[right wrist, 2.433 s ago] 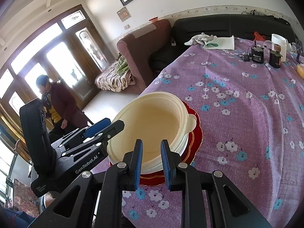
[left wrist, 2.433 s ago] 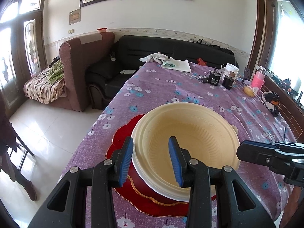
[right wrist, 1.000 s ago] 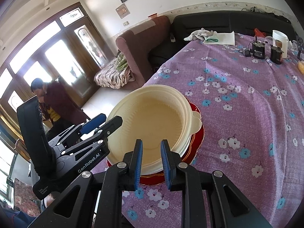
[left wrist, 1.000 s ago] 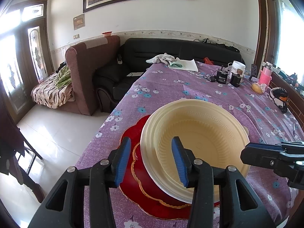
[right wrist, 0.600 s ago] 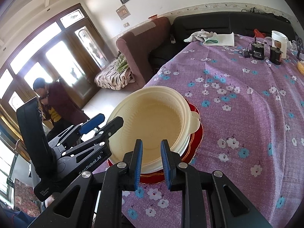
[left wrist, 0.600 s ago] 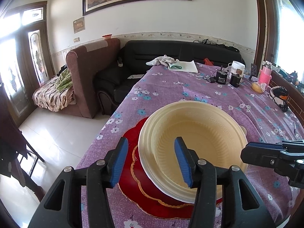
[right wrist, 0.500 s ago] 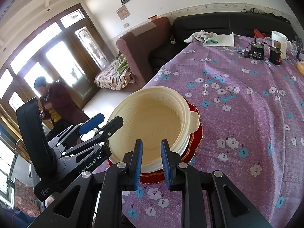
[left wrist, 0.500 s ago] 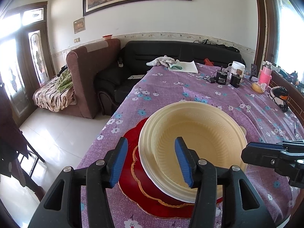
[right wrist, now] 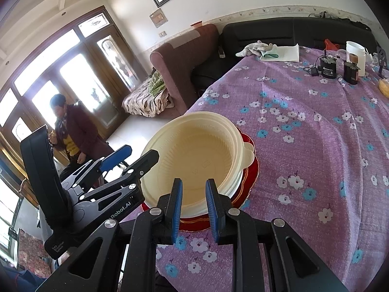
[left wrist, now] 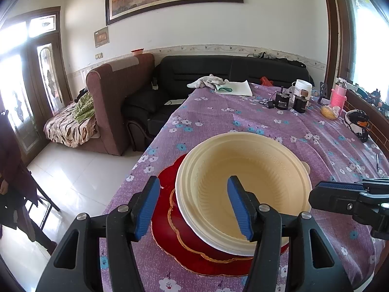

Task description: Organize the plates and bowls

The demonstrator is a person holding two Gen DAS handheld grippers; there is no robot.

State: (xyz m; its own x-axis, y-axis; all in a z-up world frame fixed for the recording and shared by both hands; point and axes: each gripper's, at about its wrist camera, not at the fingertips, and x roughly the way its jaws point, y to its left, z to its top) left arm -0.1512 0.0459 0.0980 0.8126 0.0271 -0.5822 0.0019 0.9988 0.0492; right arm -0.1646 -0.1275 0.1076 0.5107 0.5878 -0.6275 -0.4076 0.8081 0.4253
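A cream bowl sits nested on a white plate atop red gold-edged plates near the table's left edge. My left gripper straddles the bowl's near-left rim with its jaws opening. One pad stands outside the rim, the other hangs inside the bowl, and neither presses on it. My right gripper hovers at the bowl's right rim. Its pads stand a narrow gap apart with nothing pinched between them.
Purple floral tablecloth covers the table. Jars, a white tub, a pink bottle and a cloth on paper sit at the far end. A sofa and armchair stand beyond. A person stands by the doors.
My left gripper's jaws have spread wider apart. The bowl, tilted up on its left side a second ago, now lies level on the stack. The right gripper has not moved.
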